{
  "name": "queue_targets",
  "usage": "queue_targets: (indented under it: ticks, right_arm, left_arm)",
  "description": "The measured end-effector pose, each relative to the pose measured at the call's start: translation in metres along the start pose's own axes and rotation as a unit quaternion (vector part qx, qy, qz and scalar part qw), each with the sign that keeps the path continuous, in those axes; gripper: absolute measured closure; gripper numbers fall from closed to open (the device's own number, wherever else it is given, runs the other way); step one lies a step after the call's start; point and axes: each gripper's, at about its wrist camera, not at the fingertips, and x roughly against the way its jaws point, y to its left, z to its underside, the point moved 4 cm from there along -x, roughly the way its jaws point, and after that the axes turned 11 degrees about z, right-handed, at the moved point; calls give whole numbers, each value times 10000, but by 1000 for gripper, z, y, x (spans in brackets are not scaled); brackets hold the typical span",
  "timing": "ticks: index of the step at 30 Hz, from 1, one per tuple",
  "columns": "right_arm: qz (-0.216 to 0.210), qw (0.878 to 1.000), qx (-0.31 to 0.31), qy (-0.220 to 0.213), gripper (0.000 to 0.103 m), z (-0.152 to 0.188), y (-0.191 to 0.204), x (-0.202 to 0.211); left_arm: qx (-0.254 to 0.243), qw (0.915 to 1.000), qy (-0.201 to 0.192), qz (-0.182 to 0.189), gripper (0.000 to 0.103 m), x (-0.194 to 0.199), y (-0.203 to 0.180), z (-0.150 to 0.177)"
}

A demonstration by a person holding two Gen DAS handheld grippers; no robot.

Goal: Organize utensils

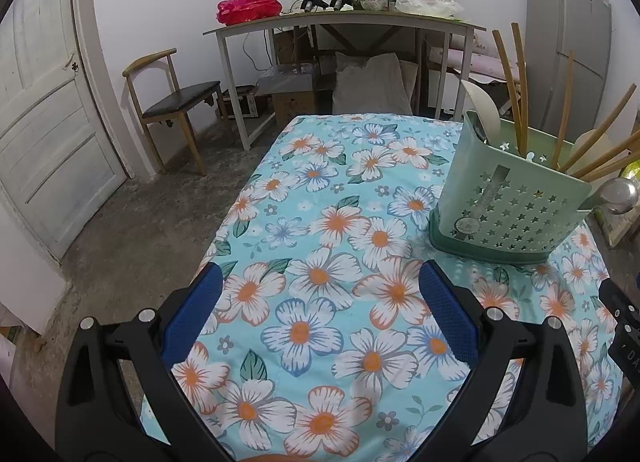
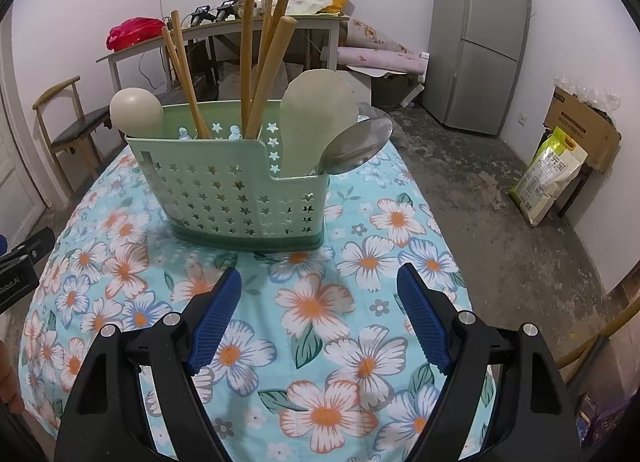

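A pale green utensil basket (image 2: 224, 190) with star holes stands on the floral tablecloth (image 2: 320, 302); it also shows in the left wrist view (image 1: 504, 214). It holds several wooden chopsticks (image 2: 256, 74), a white ladle (image 2: 136, 108), a white rice paddle (image 2: 316, 110) and a steel spoon (image 2: 356, 146). My right gripper (image 2: 320, 282) is open and empty, a little in front of the basket. My left gripper (image 1: 320, 282) is open and empty over the cloth, left of the basket.
A chair (image 1: 176, 102) stands left of the table beside a white door (image 1: 44, 102). A cluttered desk (image 1: 344, 22) is behind, a fridge (image 2: 480, 38) at the back right. A bag (image 2: 548, 174) and cardboard box (image 2: 580, 122) sit on the floor to the right.
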Motion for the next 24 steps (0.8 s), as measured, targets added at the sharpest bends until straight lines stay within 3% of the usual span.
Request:
queue_targets:
  ticks: [24]
  right_arm:
    - [8, 10000, -21, -17, 25, -1, -1, 1]
  left_arm:
    - [4, 10000, -13, -2, 8, 0, 1, 0]
